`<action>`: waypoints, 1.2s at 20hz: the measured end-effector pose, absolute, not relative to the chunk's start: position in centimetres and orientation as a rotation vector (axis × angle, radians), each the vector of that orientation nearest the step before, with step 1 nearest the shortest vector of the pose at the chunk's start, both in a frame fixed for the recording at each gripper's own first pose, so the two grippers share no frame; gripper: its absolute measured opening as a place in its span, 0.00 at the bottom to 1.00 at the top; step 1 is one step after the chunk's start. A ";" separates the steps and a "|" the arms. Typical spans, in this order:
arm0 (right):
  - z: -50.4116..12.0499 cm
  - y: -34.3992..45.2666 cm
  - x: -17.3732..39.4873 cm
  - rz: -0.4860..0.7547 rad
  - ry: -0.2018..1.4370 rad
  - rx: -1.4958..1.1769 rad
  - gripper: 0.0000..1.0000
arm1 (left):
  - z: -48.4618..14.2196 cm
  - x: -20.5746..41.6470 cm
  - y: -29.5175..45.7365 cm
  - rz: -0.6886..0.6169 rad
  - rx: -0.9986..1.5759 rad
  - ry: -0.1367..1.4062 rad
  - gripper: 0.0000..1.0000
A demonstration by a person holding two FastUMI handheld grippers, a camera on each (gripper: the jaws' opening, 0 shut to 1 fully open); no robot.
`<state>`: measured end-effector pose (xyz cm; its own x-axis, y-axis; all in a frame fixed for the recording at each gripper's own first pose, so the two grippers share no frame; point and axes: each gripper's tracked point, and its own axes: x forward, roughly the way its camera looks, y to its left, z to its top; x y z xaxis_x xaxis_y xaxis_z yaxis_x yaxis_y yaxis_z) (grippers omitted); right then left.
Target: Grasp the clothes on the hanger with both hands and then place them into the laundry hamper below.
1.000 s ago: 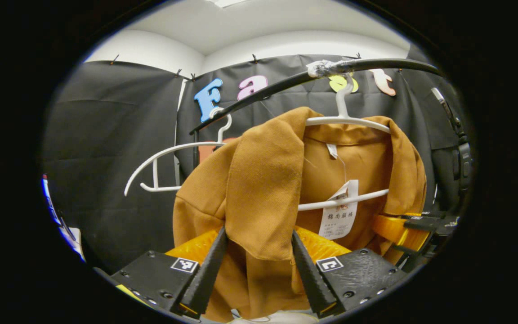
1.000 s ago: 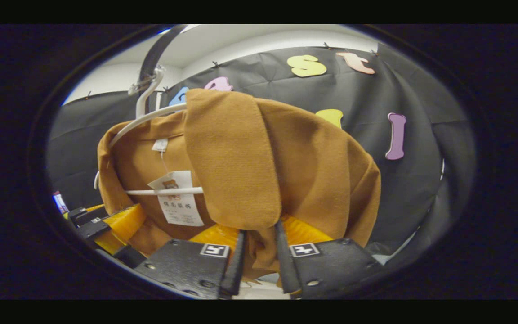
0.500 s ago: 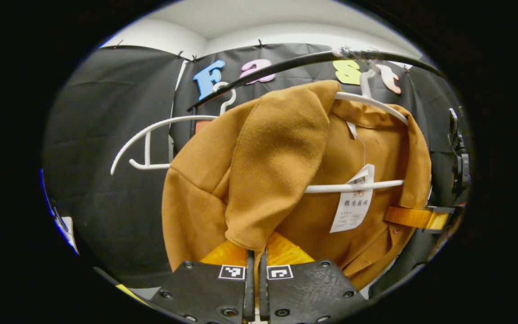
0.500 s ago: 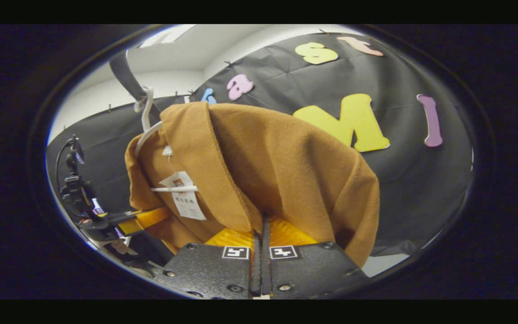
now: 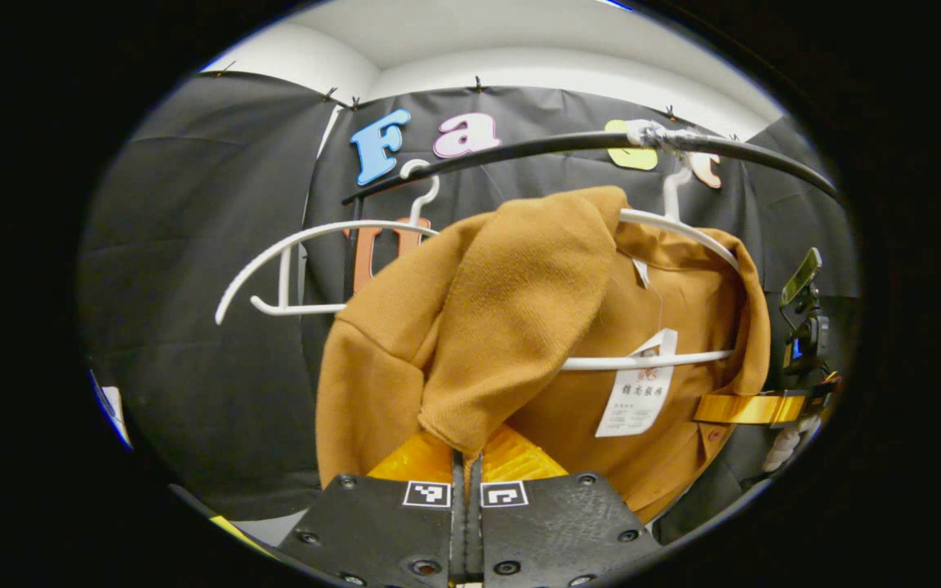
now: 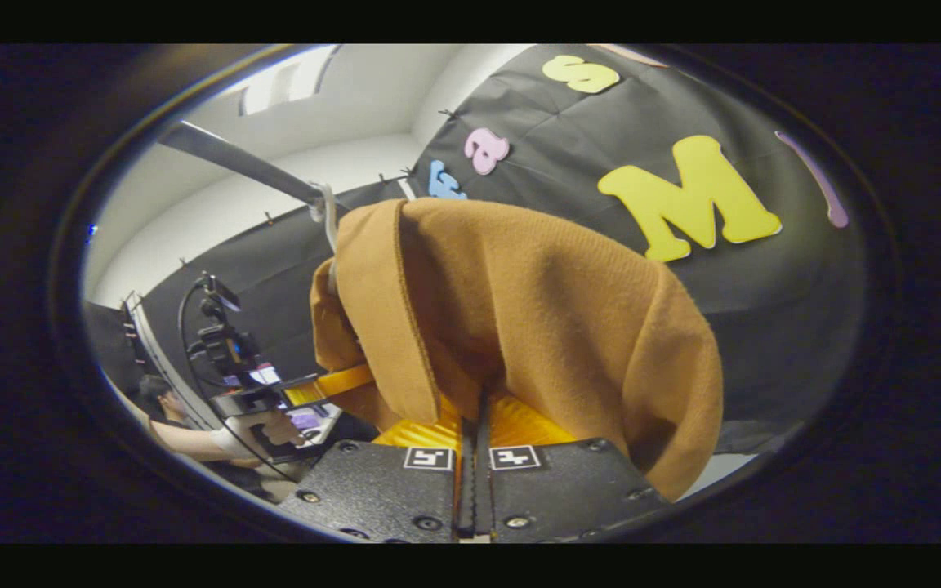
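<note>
A brown jacket (image 5: 519,310) hangs on a white hanger (image 5: 666,224) from the black rail (image 5: 568,145). In the left gripper view my left gripper (image 5: 466,457) is shut on the bottom tip of the jacket's near lapel. The right gripper (image 5: 752,407) shows at the jacket's far front edge, low on the right. In the right gripper view my right gripper (image 6: 474,408) is shut on the fabric under the jacket's (image 6: 536,310) other lapel, with the shoulder draped above it. The left gripper (image 6: 332,382) reaches the jacket from the left, held by a hand (image 6: 278,425).
An empty white hanger (image 5: 307,253) hangs on the rail left of the jacket. A paper tag (image 5: 638,392) dangles inside the collar. A camera rig (image 6: 217,343) on a stand is behind the person's arm (image 6: 193,441). Black cloth walls stand close behind.
Both grippers went from open around the jacket's lapels to shut on them. The right gripper has since swung round to the jacket's side, so that view now looks along the shoulder.
</note>
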<state>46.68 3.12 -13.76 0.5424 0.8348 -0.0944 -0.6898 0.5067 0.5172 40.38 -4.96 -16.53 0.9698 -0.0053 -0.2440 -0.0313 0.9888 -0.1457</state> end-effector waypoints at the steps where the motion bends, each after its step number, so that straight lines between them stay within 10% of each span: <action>1: -13.0 3.2 45.9 0.984 0.343 0.492 0.04 | -16.1 40.1 -4.3 0.018 -0.156 0.239 0.05; 24: -14.0 0.9 43.2 0.855 0.306 0.286 0.06 | -14.0 38.4 -3.9 -0.018 -0.157 0.213 0.05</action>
